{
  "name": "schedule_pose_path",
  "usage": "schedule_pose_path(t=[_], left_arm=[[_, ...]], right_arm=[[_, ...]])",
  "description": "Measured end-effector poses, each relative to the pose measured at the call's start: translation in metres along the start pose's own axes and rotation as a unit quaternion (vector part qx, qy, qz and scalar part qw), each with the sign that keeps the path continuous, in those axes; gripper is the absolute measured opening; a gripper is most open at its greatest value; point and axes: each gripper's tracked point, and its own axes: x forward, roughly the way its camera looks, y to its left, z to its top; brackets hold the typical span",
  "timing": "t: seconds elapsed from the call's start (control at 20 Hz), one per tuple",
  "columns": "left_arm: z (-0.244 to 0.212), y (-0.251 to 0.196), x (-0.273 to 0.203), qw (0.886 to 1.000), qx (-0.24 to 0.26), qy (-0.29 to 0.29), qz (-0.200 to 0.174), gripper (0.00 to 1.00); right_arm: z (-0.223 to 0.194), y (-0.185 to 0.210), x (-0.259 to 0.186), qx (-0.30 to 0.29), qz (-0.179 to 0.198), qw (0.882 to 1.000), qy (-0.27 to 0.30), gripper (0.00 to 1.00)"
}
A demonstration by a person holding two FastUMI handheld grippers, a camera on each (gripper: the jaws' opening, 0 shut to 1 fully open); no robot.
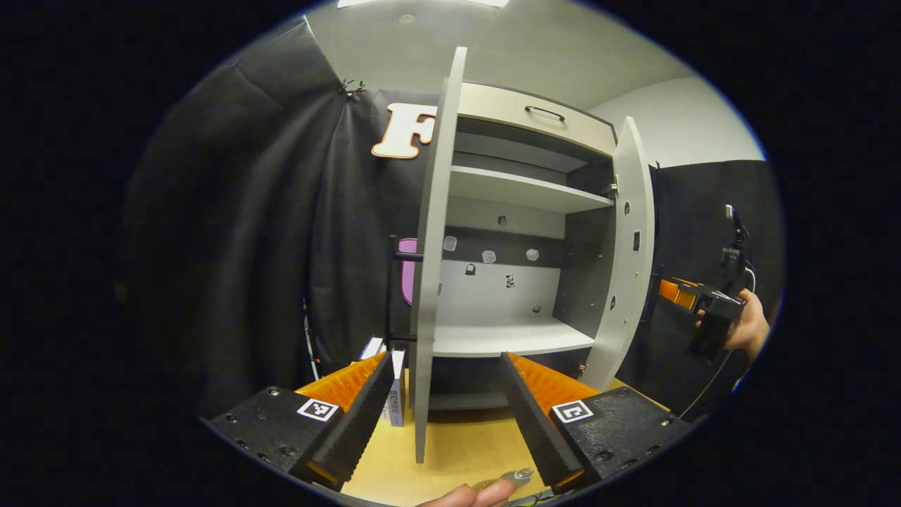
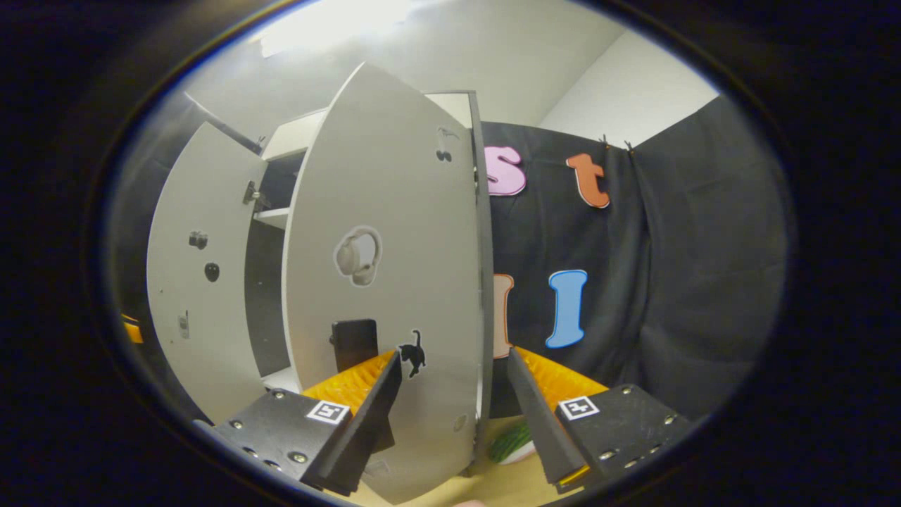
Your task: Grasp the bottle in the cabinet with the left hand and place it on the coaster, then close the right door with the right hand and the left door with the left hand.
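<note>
This is a staged recording booth rather than a lived-in home: black cloth (image 2: 676,282) is clipped up as walls ahead of and to either side of the jaws in both views, with plain white room walls (image 1: 690,127) and ceiling above it. Straight ahead of the jaws, a pale cabinet (image 1: 514,190) with both doors open and bare shelves stands on a light wooden tabletop (image 1: 464,443), like a test prop.

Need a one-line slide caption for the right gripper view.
Right gripper, jaws open, faces the outer side of the cabinet's open right door; left door also open.
</note>
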Motion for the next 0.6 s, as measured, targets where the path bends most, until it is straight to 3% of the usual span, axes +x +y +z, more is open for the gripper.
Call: schedule_pose_path(t=[0.15,0.25,0.3,0.6], left_arm=[[0.003,0.02,-0.009,1.0,0.0,-0.009,0.02,0.95],[0.003,0.032,-0.012,0.999,-0.002,-0.01,0.032,0.95],[0.002,0.037,-0.015,0.999,-0.003,-0.01,0.037,0.95],[0.001,0.071,-0.021,0.998,-0.009,-0.008,0.069,0.95]], right_arm=[[-0.005,0.012,0.002,-0.002,0.008,1.0,0.007,0.89],[-0.006,0.019,0.001,-0.003,0.013,1.0,0.01,0.96],[-0.007,0.024,0.002,-0.003,0.016,1.0,0.012,0.92],[-0.014,0.033,0.0,-0.007,0.022,0.999,0.026,0.95]])
